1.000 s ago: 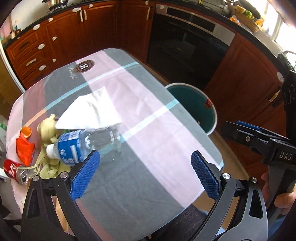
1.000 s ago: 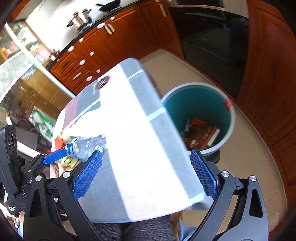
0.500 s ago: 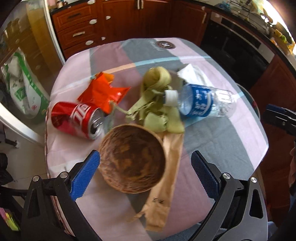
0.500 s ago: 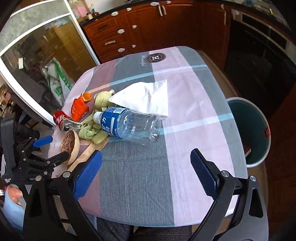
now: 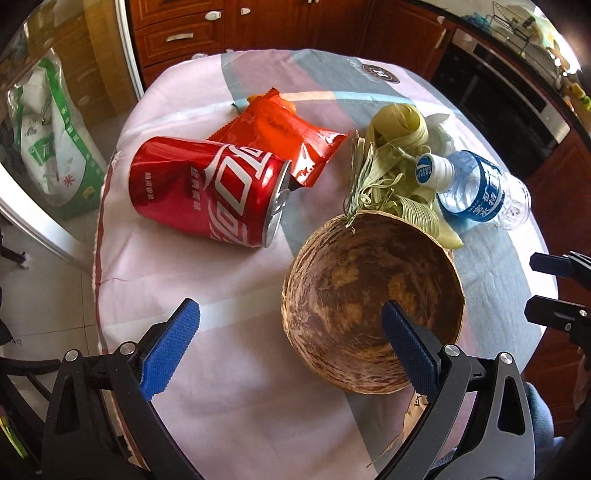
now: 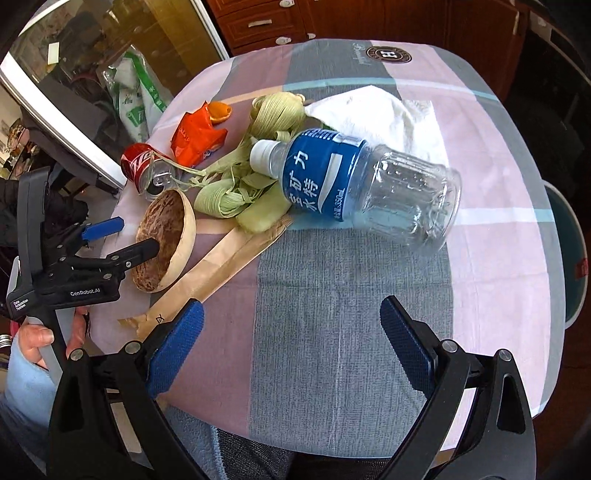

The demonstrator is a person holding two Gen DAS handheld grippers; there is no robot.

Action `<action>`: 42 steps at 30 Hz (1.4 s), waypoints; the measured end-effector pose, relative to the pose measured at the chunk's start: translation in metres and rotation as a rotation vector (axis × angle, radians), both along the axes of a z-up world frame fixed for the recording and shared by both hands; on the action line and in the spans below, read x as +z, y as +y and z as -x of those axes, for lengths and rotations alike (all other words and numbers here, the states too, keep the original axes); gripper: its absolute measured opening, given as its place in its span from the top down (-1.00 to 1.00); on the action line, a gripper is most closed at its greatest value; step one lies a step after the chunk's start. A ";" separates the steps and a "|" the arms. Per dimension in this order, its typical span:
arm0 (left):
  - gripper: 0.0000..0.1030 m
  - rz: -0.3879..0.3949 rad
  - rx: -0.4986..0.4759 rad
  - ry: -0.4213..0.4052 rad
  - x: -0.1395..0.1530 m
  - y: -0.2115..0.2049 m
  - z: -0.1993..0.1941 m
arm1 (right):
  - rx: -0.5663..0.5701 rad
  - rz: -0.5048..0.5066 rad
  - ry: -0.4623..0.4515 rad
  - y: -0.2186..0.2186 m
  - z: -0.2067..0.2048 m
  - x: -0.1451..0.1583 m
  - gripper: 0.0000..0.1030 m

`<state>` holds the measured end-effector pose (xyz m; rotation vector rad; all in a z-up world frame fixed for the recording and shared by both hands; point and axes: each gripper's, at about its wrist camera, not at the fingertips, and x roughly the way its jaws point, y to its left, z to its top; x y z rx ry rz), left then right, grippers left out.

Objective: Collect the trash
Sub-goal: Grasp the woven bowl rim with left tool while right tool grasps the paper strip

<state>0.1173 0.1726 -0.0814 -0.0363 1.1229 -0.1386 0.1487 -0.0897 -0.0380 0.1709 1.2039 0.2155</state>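
Trash lies on the clothed table [image 5: 229, 295]: a red can [image 5: 210, 194] on its side, an orange wrapper [image 5: 284, 133], green leaf strips [image 5: 391, 173], a clear bottle with blue label [image 6: 354, 188], a white tissue [image 6: 373, 110], a brown paper sleeve [image 6: 221, 269] and a brown shell bowl [image 5: 373, 299]. My left gripper [image 5: 284, 350] is open, its right finger inside the bowl, its left finger outside. My right gripper [image 6: 291, 343] is open and empty over the cloth, short of the bottle.
A teal trash bin [image 6: 572, 258] stands on the floor at the table's right edge. Wooden cabinets [image 5: 184, 29] and an oven [image 5: 498, 92] lie beyond. A glass door and a green-and-white bag [image 5: 48, 129] are at the left.
Both grippers swung left from the bin side and came down over the trash pile. My left gripper closed in on the bowl, my right on the bottle.
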 end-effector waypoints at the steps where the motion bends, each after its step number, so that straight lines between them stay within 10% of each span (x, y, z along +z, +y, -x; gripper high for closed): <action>1: -0.81 0.005 -0.005 0.001 -0.002 -0.003 -0.001 | -0.004 -0.002 0.007 0.001 -0.001 -0.002 -0.79; 8: 0.51 -0.019 -0.061 -0.037 -0.006 -0.019 0.006 | -0.019 -0.024 0.057 0.006 0.003 -0.013 -0.79; 11: 0.74 -0.013 -0.074 -0.066 0.003 -0.014 0.016 | -0.008 -0.046 0.078 0.014 0.003 -0.016 -0.79; 27: 0.65 -0.090 -0.054 -0.007 0.006 0.037 0.061 | 0.119 0.092 0.015 0.095 -0.010 -0.023 -0.79; 32: 0.07 -0.129 -0.059 -0.010 0.005 0.042 0.065 | 0.123 0.151 0.052 0.096 -0.008 -0.036 -0.79; 42: -0.08 -0.085 -0.046 0.010 -0.001 0.049 0.062 | 0.135 0.244 0.022 0.076 0.009 -0.039 -0.58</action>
